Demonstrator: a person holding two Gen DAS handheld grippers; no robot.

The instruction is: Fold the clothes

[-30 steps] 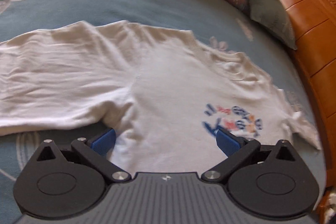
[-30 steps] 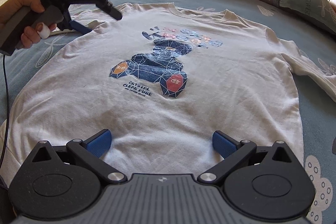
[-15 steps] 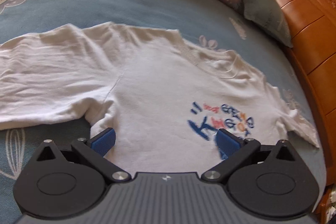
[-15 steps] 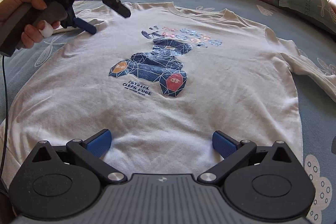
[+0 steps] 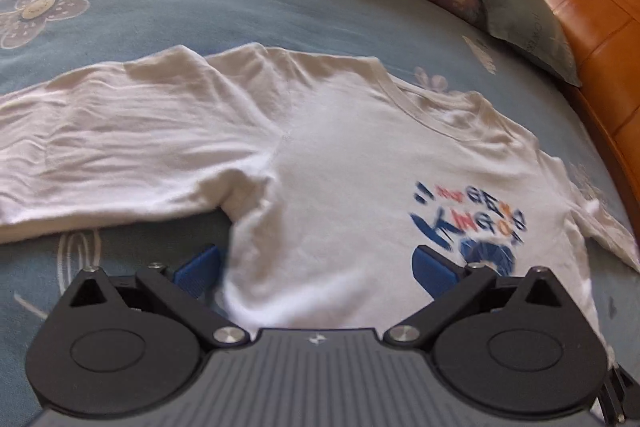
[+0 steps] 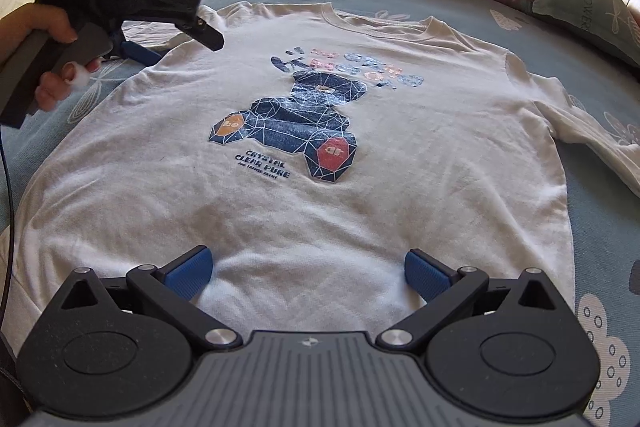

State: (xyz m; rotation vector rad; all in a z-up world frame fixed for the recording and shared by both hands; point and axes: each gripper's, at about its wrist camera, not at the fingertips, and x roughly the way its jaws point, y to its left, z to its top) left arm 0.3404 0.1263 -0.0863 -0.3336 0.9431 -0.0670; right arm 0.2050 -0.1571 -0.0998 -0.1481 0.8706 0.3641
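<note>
Bed | shirt reads "CRYSTAL CLEAR PURE" | both grippers' jaws wide apart, empty

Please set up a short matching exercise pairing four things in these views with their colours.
Things:
1. T-shirt
2. Bedsheet
3. Headboard
4. Finger pads

Colours:
A. orange-brown
B. white
C. dark blue
D. light blue, flowered

Pairs: 1-B, 2-D, 3-A, 4-C
</note>
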